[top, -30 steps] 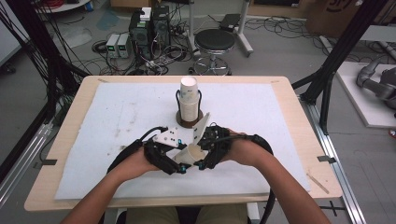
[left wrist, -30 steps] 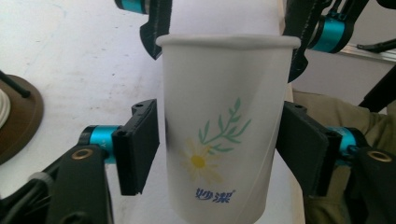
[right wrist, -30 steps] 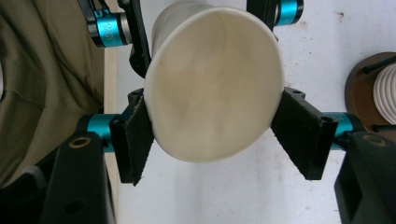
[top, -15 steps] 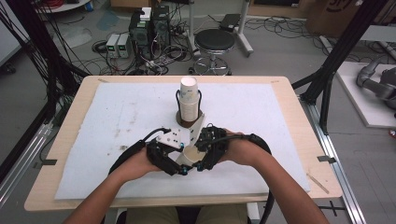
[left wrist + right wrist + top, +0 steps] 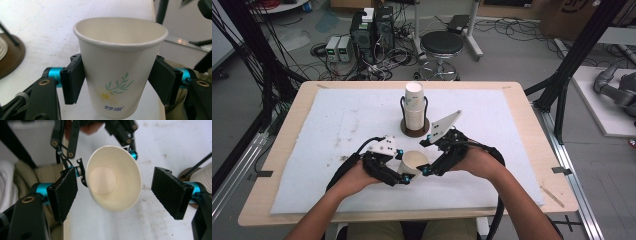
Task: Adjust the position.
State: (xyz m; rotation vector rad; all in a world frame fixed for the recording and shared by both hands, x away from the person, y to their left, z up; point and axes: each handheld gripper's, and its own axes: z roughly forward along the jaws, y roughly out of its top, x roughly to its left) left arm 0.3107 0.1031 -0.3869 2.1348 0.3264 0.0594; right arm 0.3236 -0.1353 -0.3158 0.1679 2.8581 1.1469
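High view: we had one loose paper cup [image 5: 413, 163] low over the white mat [image 5: 337, 125], between both grippers, w/ one stack of cups [image 5: 414, 107] in its holder [image 5: 415, 131] just behind. Vs. a sec earlier, the right gripper [image 5: 428, 157] had just been opening and stood off the cup; handover to the left looked done.

Left gripper view: the left gripper [image 5: 117, 82] pinched the cup [image 5: 119, 65] by its sides, upright, pads touching.

Right gripper view: right gripper [image 5: 113, 195] spread wide, pads clear of the cup [image 5: 113, 178]. Count: 1 free cup, 1 stack, 2 grippers.
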